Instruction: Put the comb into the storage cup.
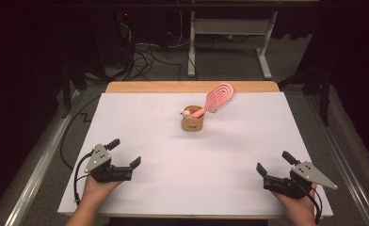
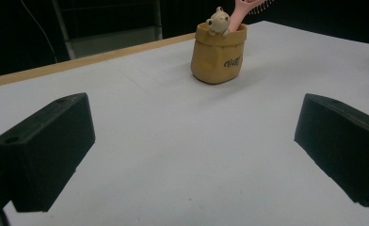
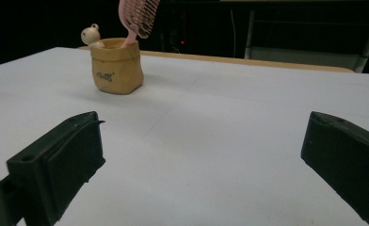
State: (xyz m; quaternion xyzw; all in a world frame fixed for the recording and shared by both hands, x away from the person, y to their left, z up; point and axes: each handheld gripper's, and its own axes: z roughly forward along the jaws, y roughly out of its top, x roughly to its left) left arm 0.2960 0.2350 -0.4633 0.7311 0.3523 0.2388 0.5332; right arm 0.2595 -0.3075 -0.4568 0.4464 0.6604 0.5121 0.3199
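The hairbrush [image 2: 246, 6] head runs off the top edge — its handle end hidden inside the pouch [image 2: 219, 55] — whose lettering is too small to read.

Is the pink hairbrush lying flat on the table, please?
No, the hairbrush stands handle-down in the brown cup.

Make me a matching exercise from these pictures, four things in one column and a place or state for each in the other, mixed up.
1. pink plastic hairbrush
2. tan bag-shaped holder with a small bear figure
3. left hand-held gripper
4. right hand-held gripper

a. open, at the near right of the table
b. standing at the far middle of the white table
c. handle down in the holder, leaning
d. open, at the near left of the table

Pairs: 1-c, 2-b, 3-d, 4-a
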